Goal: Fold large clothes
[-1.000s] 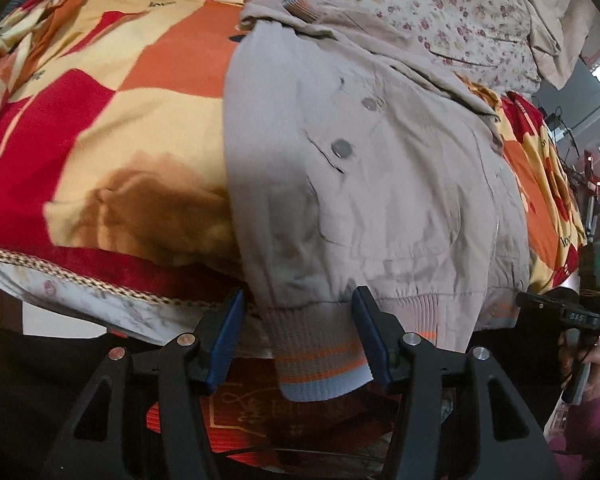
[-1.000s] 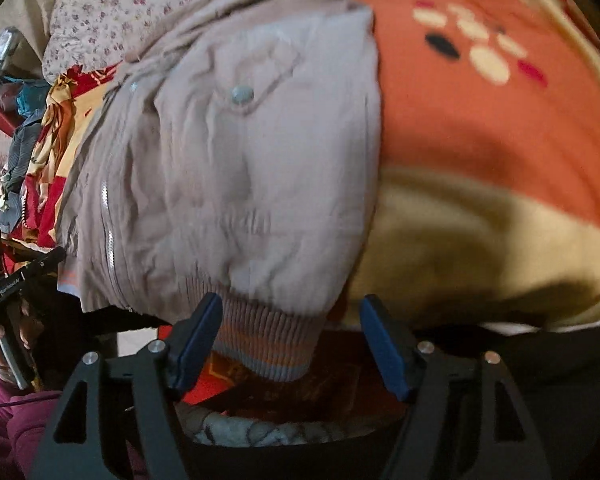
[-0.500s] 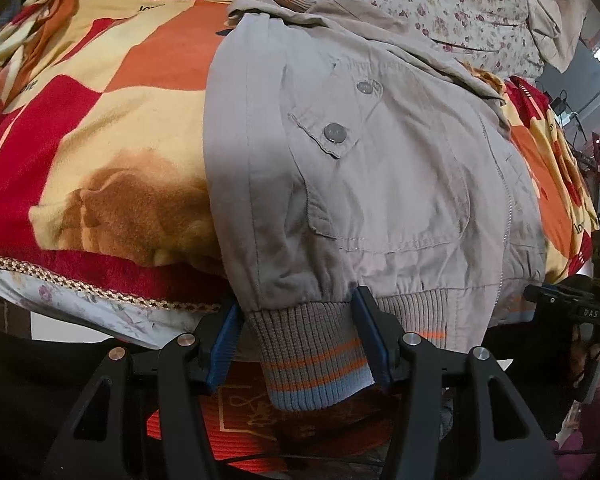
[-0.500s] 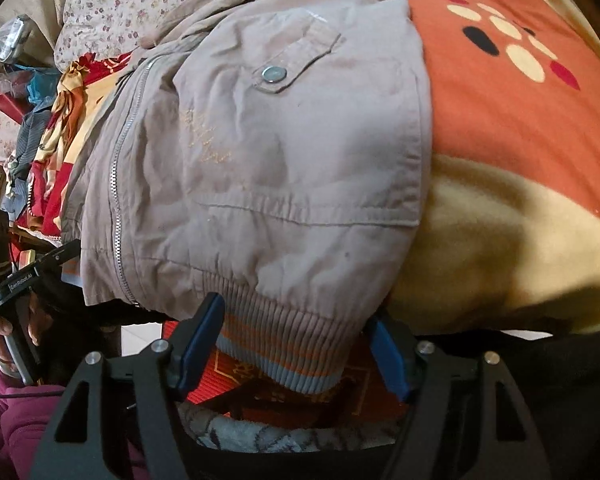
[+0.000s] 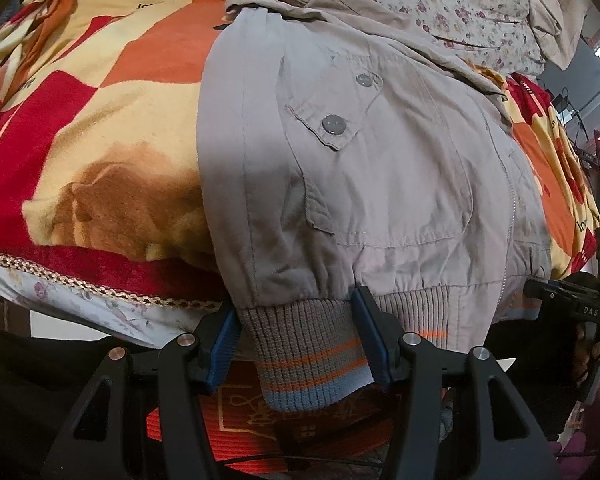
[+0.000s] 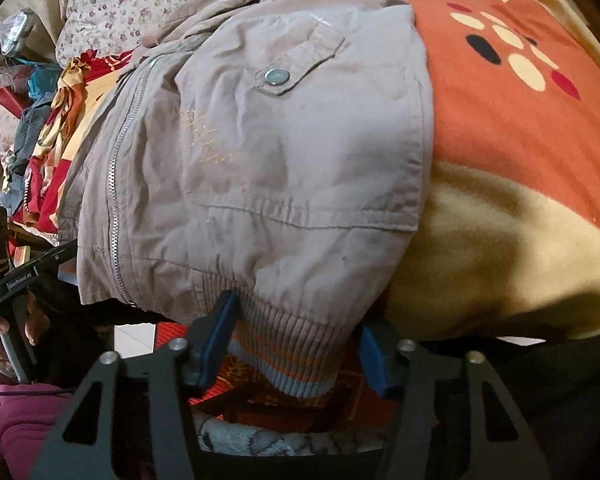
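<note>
With the left gripper (image 5: 300, 338) pinching the jacket (image 5: 380, 168) hem and the right gripper (image 6: 296, 344) closing around its corner, both should bite fully before lifting evenly.

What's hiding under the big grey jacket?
The jacket lies on a red, orange and yellow blanket, which shows all around it. Whatever sits directly beneath the jacket is covered.

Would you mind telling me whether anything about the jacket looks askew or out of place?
The beige zip-up jacket lies mostly flat, but its ribbed striped hem hangs over the edge of the red-and-orange blanket, and its collar end looks bunched.
</note>
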Motion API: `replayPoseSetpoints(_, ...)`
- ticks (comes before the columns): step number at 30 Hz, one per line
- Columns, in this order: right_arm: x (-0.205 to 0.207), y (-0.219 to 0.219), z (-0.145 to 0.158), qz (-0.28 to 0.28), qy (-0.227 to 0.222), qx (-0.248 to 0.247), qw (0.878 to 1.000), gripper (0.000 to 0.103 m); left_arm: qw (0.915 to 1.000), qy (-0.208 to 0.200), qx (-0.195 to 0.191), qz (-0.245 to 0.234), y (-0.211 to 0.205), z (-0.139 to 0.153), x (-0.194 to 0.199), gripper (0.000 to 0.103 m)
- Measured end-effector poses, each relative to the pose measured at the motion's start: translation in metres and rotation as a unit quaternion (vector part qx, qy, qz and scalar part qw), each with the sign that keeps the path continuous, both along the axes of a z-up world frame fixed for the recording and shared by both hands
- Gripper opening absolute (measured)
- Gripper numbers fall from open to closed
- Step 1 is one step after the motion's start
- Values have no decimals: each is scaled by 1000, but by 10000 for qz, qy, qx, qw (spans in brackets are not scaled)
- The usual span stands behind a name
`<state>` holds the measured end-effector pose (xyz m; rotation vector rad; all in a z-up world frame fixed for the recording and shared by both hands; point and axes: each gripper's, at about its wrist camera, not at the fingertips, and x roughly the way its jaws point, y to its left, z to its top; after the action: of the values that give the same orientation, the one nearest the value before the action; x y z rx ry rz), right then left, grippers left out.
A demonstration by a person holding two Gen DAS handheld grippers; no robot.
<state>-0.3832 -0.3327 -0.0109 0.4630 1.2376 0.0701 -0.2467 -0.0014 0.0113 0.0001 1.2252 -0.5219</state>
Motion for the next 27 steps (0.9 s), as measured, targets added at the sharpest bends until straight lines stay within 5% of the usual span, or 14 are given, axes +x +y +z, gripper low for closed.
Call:
replayPoseSetpoints(2, 0, 1, 1, 58, -18, -69, 10000, 42, 10000, 54, -79, -12, 0, -1, -1, 48)
replayPoseSetpoints(4, -1, 3, 5, 178, -68, -165, 9997, 30, 9997, 92, -216, -54, 1, -2, -2, 27)
replayPoseSetpoints(8, -3, 5, 20, 365, -285, -141, 9988, 16, 9988, 24, -489, -47, 7, 9, -4, 8)
replayPoseSetpoints(17, -4, -25, 66, 217, -1233, 745, 9893, 13, 9909, -474, -1257, 66, 26, 73, 0, 6)
replayPoseSetpoints(27, 35, -48, 117, -81, -2129, 915, 9728, 13, 9834, -1266, -1282, 208, 5, 117, 27, 6)
